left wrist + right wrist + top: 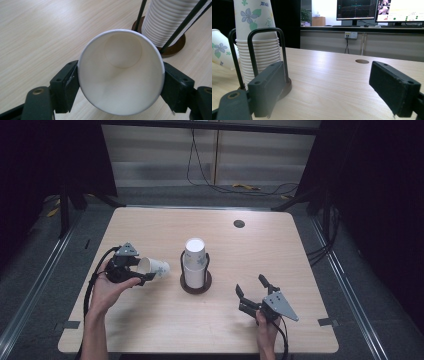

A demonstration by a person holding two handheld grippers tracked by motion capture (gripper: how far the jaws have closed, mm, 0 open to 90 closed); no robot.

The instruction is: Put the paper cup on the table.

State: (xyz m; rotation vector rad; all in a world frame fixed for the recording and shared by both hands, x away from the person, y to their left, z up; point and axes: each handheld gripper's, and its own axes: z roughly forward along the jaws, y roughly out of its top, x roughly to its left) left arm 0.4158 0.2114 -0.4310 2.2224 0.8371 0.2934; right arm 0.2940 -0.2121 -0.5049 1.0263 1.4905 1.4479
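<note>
Held in the person's left hand (107, 292), the left hand-held gripper (142, 274) has its two black jaws closed partway on a single paper cup (154, 267), the pads pressing the cup's wall from either side near its rim. In the left gripper view the cup (121, 72) lies on its side between the jaws, its open mouth facing back toward the gripper body and its base pointing away. Ahead of this gripper and a little to its right stands a stack of paper cups (194, 262) in a black wire holder (195, 282) with a round dark base, which rests on the tabletop (150, 227); the held cup is near the stack but apart from it. Farther right, the right hand-held gripper (252, 289) is held in the person's right hand (266, 325) low over the tabletop, its jaws spread wide with nothing between them. Seen from the right gripper view, the flower-printed stack (257, 37) rises behind its left jaw, and a small round hole (362, 61) in the tabletop lies farther off between the jaws.
</note>
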